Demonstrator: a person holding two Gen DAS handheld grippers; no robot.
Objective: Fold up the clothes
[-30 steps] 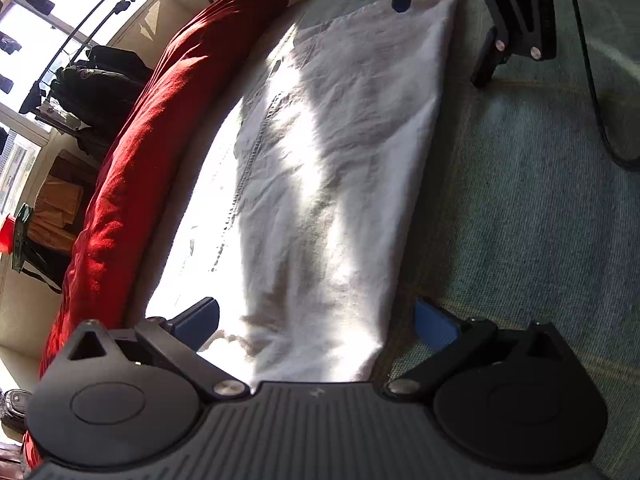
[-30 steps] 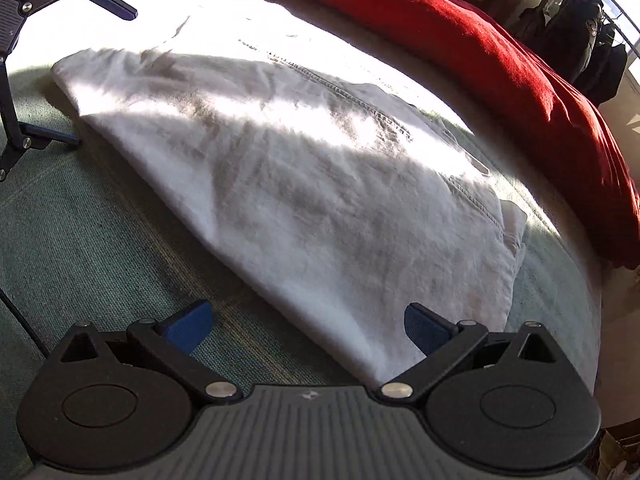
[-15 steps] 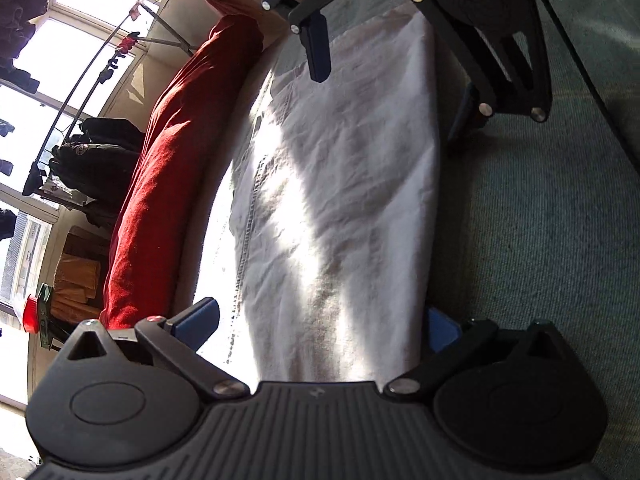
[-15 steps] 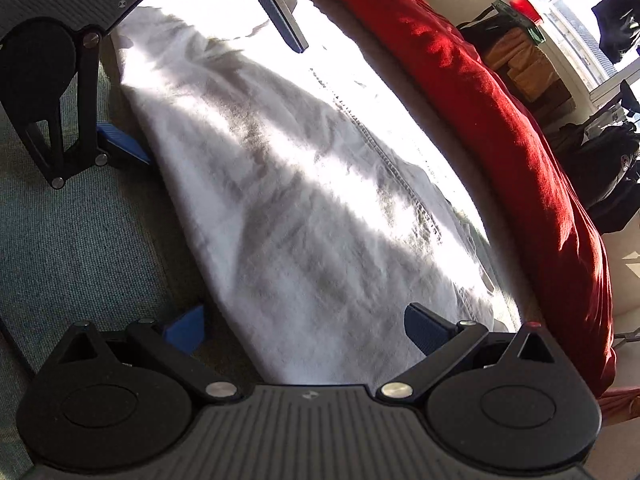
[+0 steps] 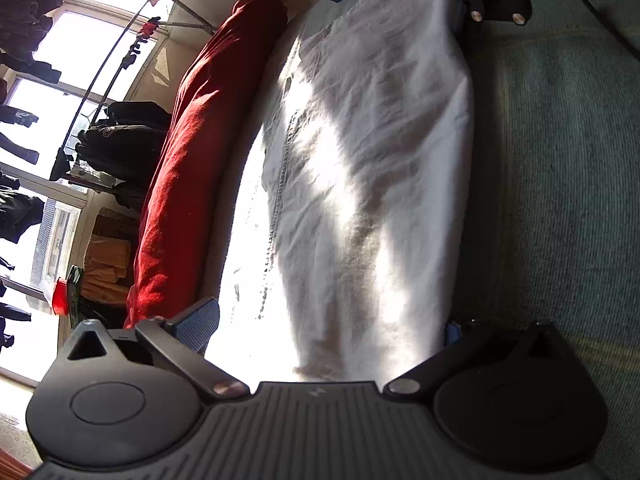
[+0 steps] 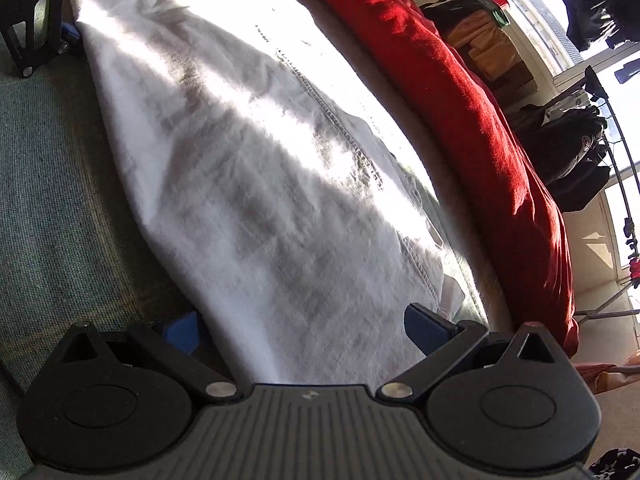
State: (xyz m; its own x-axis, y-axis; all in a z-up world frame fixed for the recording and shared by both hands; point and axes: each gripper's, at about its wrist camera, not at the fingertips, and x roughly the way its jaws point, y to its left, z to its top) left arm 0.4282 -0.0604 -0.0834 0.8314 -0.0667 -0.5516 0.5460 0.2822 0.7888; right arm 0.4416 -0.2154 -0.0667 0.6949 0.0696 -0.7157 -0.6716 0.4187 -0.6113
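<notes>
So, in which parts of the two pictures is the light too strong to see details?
Left wrist view: sun burns out the near-left part of the white garment beside the left gripper, and the windows. Right wrist view: the garment's far edge by the red blanket is blown out; the right gripper lies in shade.

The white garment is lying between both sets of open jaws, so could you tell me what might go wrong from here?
1. The white garment is already doubled over; the left gripper may pinch only the top layer, so the fold slides apart.
2. The right gripper straddles the opposite end; uneven lifting could skew the edges.
3. The red blanket lies close beside it and might snag the cloth.
</notes>
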